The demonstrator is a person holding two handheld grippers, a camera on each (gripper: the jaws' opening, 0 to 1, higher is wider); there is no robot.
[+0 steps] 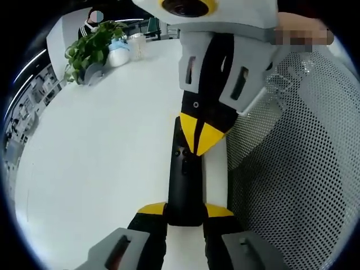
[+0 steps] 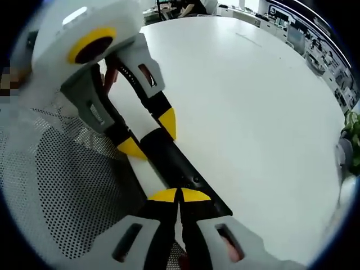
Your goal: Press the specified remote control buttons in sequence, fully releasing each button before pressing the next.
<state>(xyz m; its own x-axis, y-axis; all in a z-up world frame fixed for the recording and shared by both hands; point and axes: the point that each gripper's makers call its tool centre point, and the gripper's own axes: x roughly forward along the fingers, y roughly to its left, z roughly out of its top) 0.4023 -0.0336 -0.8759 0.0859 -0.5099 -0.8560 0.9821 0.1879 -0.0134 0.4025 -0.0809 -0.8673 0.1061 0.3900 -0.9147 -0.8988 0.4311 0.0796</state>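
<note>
On the far left of the left gripper view a potted plant [image 1: 90, 52] stood at the back of the white table [image 1: 101, 152], with a pale blue-topped container [image 1: 118, 52] just beside it, both well apart from the work. In the middle lay the task's thing, the black remote control [image 1: 184, 183], along the table's edge, and my left gripper [image 1: 185, 211] had it: the two yellow-tipped jaws stood one on each side of its near end, clenched against its flanks, holding it steady. From the top of that view the right gripper [image 1: 201, 135] reached down, its yellow tips drawn together into one point that rested on the remote's upper face, just above two small round buttons. Right of it was the black perforated mesh of a chair [image 1: 298, 185].

In the right gripper view the mesh lay at the left, the left gripper [image 2: 151, 136] came in from the upper left astride the remote [image 2: 171, 163], and my own tips [image 2: 179, 195] met with no gap, grasping nothing, on its far end.

I judged this a press in hand, or a touch just short of one; I could not tell whether a button was down. Next called for a straight lift clear, full release, then a small shift along the remote to the following button, with the left grip unmoved
</note>
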